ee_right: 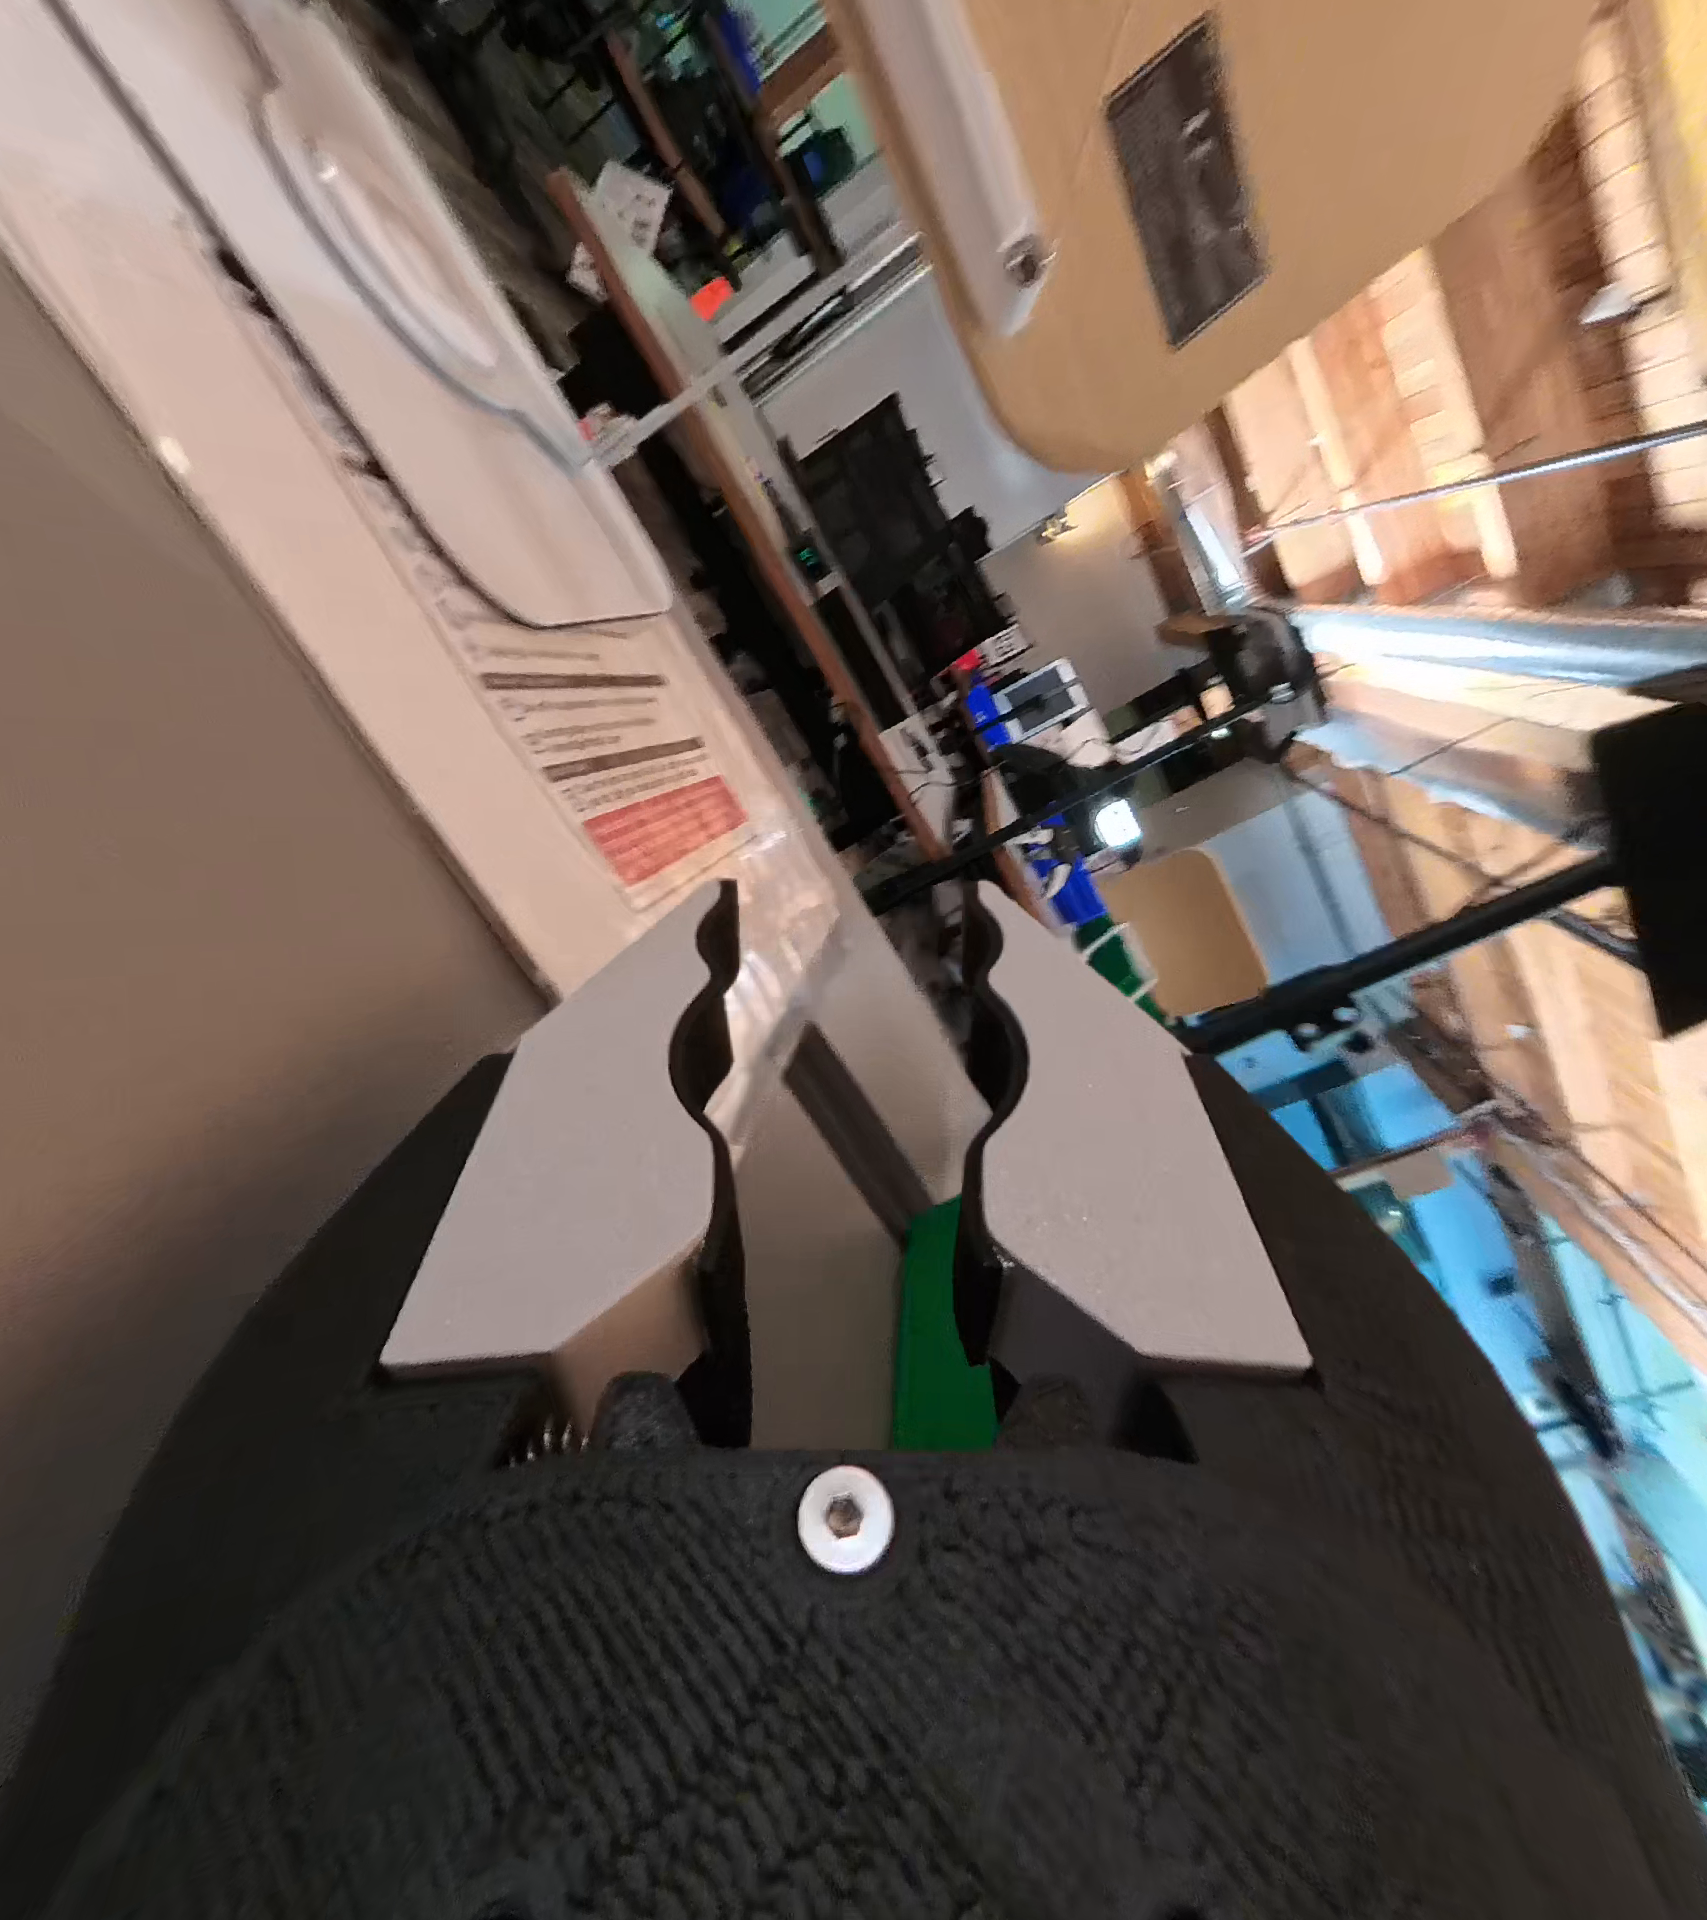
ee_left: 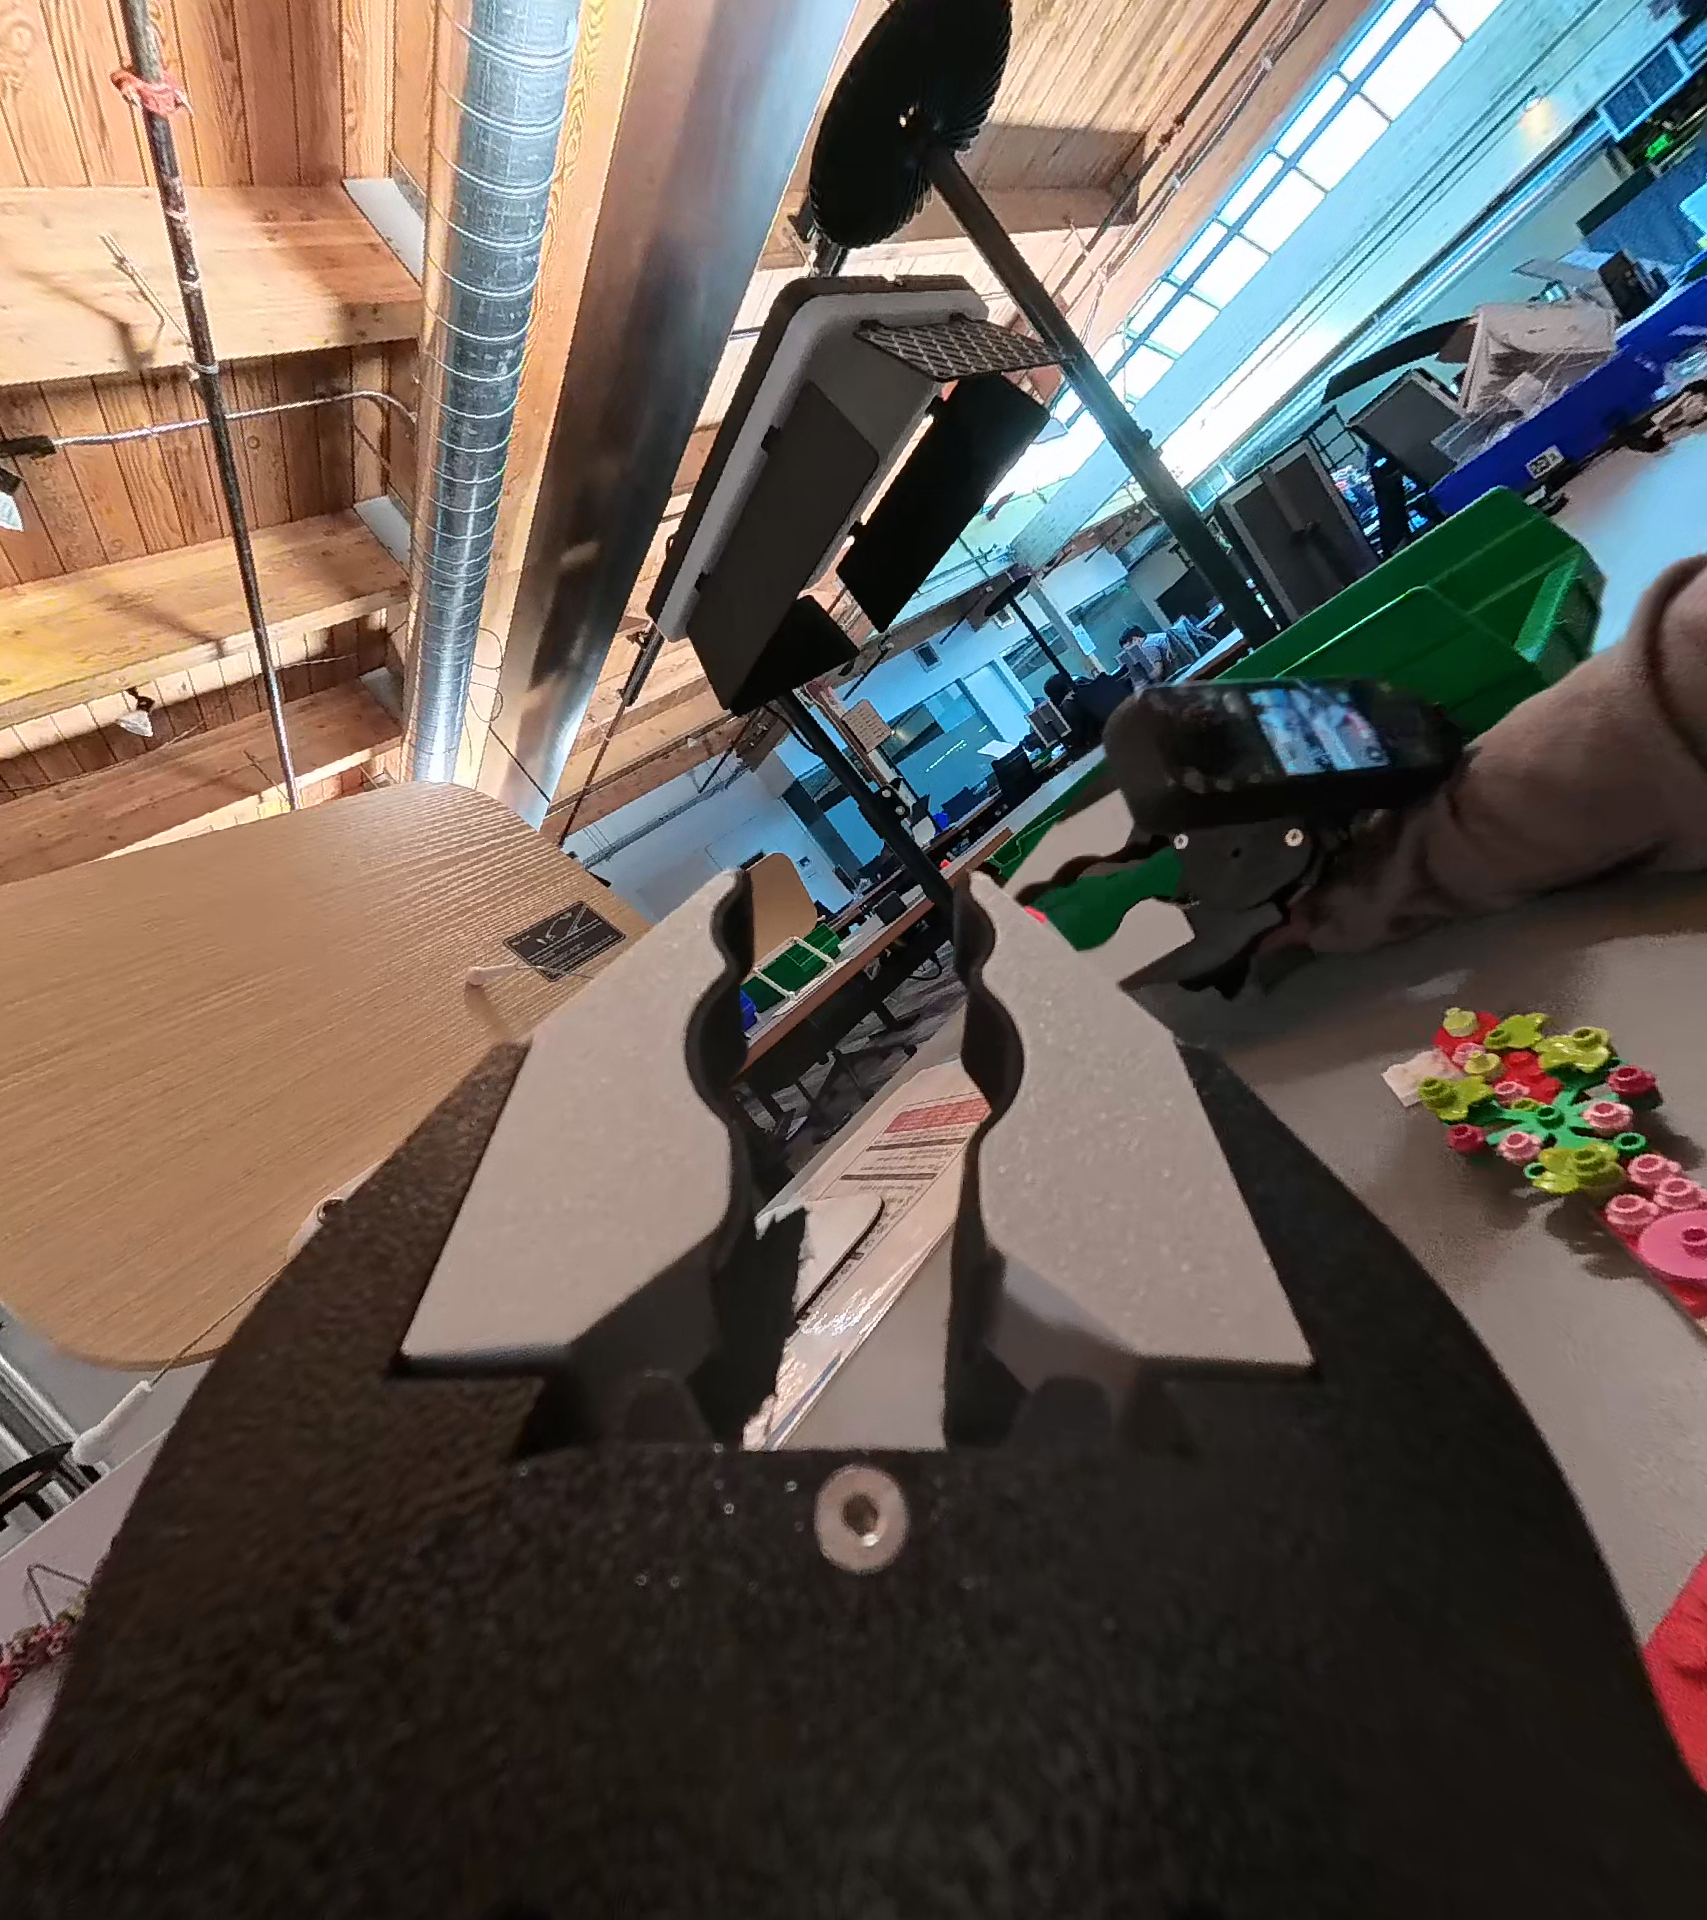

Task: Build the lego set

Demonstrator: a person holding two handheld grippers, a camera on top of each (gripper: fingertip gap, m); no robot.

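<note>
On the desk [ee_left: 1451, 1195], right of the left tongs [ee_left: 854, 914], lies the lego set [ee_left: 1597, 1164]: a red plate studded with pink and lime flower pieces. Both left tongs and right tongs [ee_right: 854, 914] stand parted and empty. Judged light, rigid, and slippery; small pieces may detach. Grip the plate by its long edges, not the flowers.

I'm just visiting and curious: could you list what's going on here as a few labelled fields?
Setting: grey table in a workshop
Left gripper: open, empty, tilted up off the table
Right gripper: open, empty, view blurred
Lego build: red plates with pink and green flower pieces, lying on the table, untouched
Paper sheet: flat on the table ahead of the fingers
Green bins: behind the person's sleeve
</note>
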